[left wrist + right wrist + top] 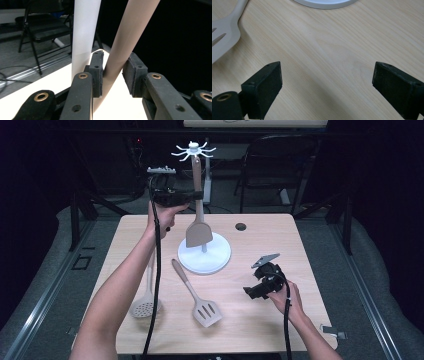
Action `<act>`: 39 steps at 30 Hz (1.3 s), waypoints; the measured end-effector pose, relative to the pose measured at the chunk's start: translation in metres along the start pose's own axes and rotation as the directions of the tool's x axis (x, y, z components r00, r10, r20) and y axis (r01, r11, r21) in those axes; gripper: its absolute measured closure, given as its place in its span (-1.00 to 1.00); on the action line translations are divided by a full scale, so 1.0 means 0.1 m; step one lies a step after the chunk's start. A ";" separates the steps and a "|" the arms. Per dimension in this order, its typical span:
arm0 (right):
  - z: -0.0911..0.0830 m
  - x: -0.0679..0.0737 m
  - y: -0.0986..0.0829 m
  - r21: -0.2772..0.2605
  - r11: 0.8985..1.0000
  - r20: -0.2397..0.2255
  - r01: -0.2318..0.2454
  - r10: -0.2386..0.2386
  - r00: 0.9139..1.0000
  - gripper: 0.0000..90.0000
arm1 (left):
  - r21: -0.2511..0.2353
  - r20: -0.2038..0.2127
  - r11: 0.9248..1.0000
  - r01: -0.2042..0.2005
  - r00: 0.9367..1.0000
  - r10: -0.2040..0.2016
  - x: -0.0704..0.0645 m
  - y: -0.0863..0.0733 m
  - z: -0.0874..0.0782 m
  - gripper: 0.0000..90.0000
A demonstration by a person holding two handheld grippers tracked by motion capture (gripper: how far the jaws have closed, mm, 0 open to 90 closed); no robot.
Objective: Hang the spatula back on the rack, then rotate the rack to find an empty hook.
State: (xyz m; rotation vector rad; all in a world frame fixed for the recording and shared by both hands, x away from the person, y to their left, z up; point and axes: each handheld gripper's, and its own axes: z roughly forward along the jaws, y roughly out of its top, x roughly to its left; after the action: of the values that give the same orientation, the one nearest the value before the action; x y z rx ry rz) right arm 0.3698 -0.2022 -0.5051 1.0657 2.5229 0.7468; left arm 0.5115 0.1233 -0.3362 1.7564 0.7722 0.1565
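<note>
At the lower right of the high view, the right tool [251,291] rests low on the wooden bench [260,245] in a person's hand, its jaws spread wide; its own view shows both black pads [263,88] well apart over bare wood, holding nothing. Left of it, a slotted spatula [198,296] lies flat on the bench, head toward the lower edge of the frame and handle slanting up and to the left. Farther left, a perforated skimmer [144,306] lies partly under the person's left forearm, its round head nearest the bottom edge.

At mid-frame stands a white rack [204,255] with a round base, a slim post and a crown of hooks near the top centre. A solid turner [198,215] hangs close against that post, its long axis near vertical, blade pointing down at the base and handle rising toward the hooks; whether it touches the base cannot be told. The left tool [198,195], raised in the upper left-centre of the frame, has the turner's tan handle between its jaws. In the left tool's own view the handle [125,47] leans to the right, touching the left pad [97,72], while the right pad stands just off it, the jaws narrow but not fully closed. The white post [83,30] rises just beside it.
</note>
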 end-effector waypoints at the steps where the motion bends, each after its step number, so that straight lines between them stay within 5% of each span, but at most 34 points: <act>1: 0.00 0.00 0.00 -0.001 1.000 -0.001 0.000 0.000 1.000 -0.81 | 0.000 -0.003 1.000 -0.001 1.000 0.001 0.00 0.00 0.00 0.54; 17: 0.00 0.00 0.00 -0.002 1.000 0.000 0.001 -0.001 1.000 -0.80 | 0.012 -0.089 0.998 -0.064 0.994 0.065 -0.12 -0.02 -0.13 0.32; 25: 0.00 -0.01 -0.01 0.004 1.000 0.001 -0.003 0.003 1.000 -0.80 | 0.045 -0.161 0.990 -0.135 0.977 0.140 -0.21 -0.03 -0.31 0.34; 31: 0.01 0.00 -0.01 0.000 1.000 -0.003 -0.003 0.003 1.000 -0.80 | 0.061 -0.220 0.983 -0.174 0.958 0.183 -0.28 0.03 -0.43 0.58; 39: 0.01 -0.01 0.00 0.008 1.000 0.003 0.004 -0.004 1.000 -0.80 | 0.026 -0.261 0.978 -0.206 0.943 0.206 -0.34 0.18 -0.56 0.90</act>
State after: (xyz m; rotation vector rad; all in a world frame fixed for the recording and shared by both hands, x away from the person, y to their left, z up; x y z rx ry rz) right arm 0.3706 -0.2023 -0.5063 1.0633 2.5266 0.7339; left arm 0.4656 0.1471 -0.2919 1.8343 0.7735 0.5405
